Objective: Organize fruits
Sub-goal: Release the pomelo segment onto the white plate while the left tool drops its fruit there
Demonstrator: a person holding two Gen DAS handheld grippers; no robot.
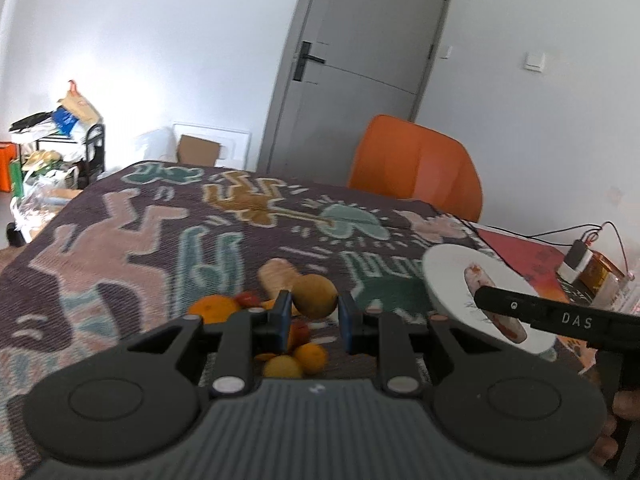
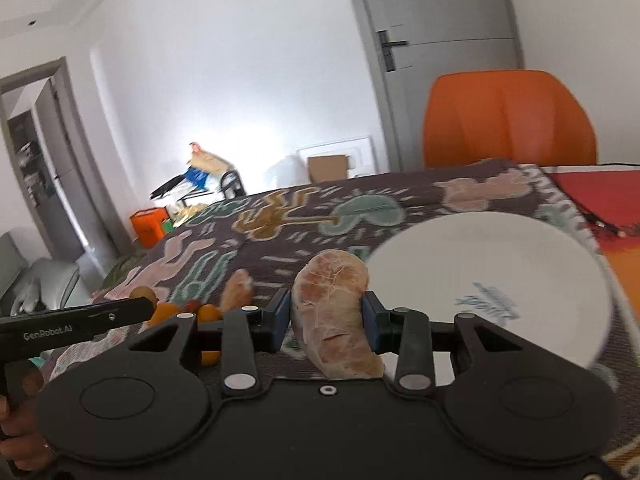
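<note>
Orange chair behind table; left gripper jaws pinch brown fruit, right gripper jaws pinch pinkish wedge.

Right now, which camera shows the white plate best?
The right wrist view: the white plate fills its right side, near and bare. In the left wrist view the plate is smaller, partly hidden behind the right gripper.

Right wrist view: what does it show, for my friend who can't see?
The right tool grips a pale pink peeled fruit wedge above a patterned cloth, beside a white plate. To the left, small orange fruits lie on the cloth near the left tool, with an orange chair behind.
</note>
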